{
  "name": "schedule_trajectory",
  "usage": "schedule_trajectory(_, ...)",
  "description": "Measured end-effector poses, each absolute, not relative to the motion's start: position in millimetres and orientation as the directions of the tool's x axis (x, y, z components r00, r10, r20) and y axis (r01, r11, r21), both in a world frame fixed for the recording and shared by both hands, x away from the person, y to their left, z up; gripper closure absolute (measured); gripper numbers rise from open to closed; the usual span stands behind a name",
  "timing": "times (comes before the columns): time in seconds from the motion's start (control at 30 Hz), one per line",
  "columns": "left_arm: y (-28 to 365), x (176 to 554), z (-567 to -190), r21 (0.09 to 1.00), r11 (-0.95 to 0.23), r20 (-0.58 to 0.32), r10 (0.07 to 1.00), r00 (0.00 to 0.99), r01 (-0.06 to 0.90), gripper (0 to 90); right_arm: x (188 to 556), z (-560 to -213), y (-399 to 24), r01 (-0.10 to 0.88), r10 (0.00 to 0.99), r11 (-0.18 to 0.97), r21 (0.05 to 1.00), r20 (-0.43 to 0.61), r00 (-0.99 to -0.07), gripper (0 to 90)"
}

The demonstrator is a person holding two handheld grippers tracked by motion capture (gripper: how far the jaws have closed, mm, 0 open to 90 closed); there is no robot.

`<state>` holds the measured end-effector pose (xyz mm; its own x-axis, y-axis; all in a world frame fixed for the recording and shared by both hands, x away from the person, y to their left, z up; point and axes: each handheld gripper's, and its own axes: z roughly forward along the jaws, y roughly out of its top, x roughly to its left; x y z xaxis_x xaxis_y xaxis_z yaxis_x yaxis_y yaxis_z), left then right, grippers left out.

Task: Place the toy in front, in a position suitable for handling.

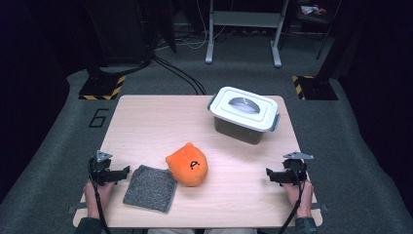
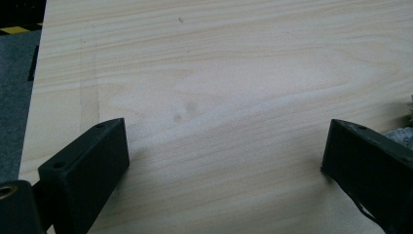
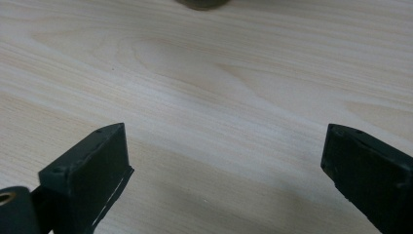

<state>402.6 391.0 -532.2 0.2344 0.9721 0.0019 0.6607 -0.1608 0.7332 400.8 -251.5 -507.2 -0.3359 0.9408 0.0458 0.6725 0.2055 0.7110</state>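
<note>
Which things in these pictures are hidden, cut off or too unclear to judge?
- Inside of the grey plastic box with the white lid: high view, the shut lid hides it.
- Far side of the orange plush toy: high view, its own body hides it.
- Grey knitted cloth: left gripper view, cut off by the right edge and a jaw.
- Dark object: right gripper view, cut off by the top edge.

The pale wooden table (image 1: 146, 126) looks smooth and matt; the grey square cloth (image 1: 150, 187) rough-woven; the orange plush toy (image 1: 187, 165) soft; the white-lidded plastic box (image 1: 245, 114) glossy.
</note>
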Motion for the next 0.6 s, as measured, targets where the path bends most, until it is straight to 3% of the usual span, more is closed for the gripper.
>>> schedule_trajectory(0.6,391,402,-532,0.732,-0.159,0.000,0.972,0.234,0.663,2.9,410,-478,-253,0.650,0.939,0.194,0.735,0.054,-0.340,3.1)
